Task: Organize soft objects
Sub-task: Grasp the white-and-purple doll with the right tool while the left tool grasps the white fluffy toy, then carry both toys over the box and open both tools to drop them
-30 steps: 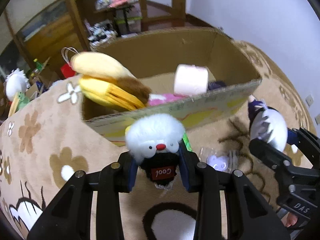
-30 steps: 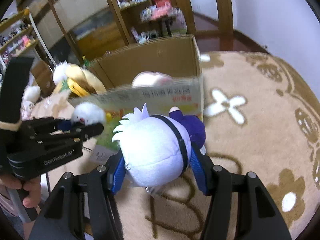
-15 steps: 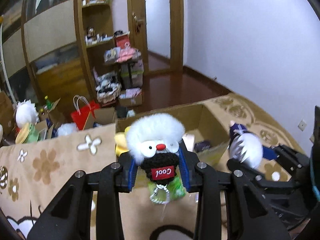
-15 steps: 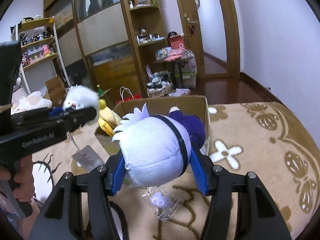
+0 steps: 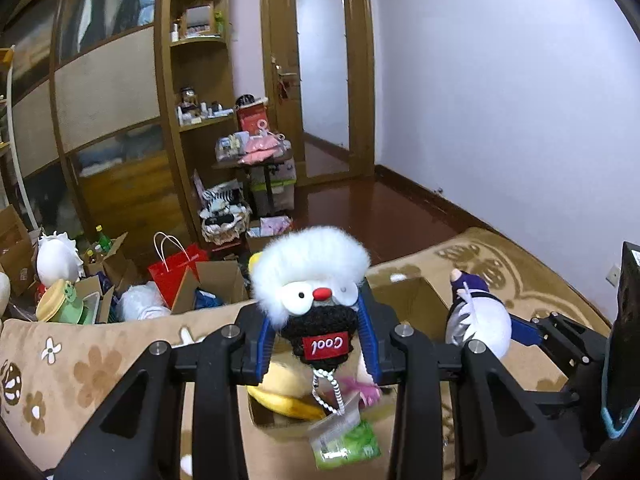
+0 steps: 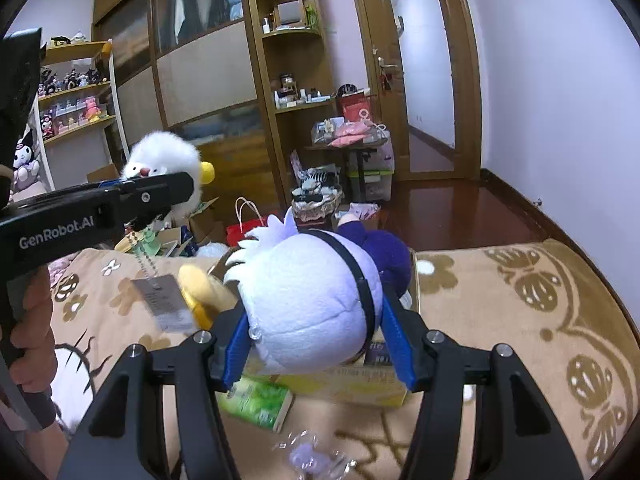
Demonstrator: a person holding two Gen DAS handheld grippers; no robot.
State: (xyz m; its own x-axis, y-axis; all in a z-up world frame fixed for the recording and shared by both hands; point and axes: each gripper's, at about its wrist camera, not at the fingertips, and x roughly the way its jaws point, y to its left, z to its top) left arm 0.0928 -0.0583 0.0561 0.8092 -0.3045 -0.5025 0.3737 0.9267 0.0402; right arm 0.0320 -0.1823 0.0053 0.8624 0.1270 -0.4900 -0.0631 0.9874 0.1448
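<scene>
My left gripper (image 5: 318, 346) is shut on a small fluffy white-haired doll (image 5: 314, 284) with a red "Cool" label and a hanging tag, held high over the open cardboard box (image 5: 416, 292). It also shows in the right wrist view (image 6: 164, 168). My right gripper (image 6: 316, 342) is shut on a white and purple plush (image 6: 308, 300), held above the box's near wall (image 6: 348, 386); this plush shows in the left wrist view (image 5: 480, 320). A yellow banana plush (image 5: 288, 396) lies in the box.
The box stands on a beige flower-patterned carpet (image 6: 520, 320). A green packet (image 6: 258, 400) and a small clear bag (image 6: 308, 454) lie in front of the box. Cartons, a red bag (image 5: 176, 268) and shelves stand behind.
Both grippers have risen with their plush toys, from low in front of the box to high above it. The view now looks across the room.
</scene>
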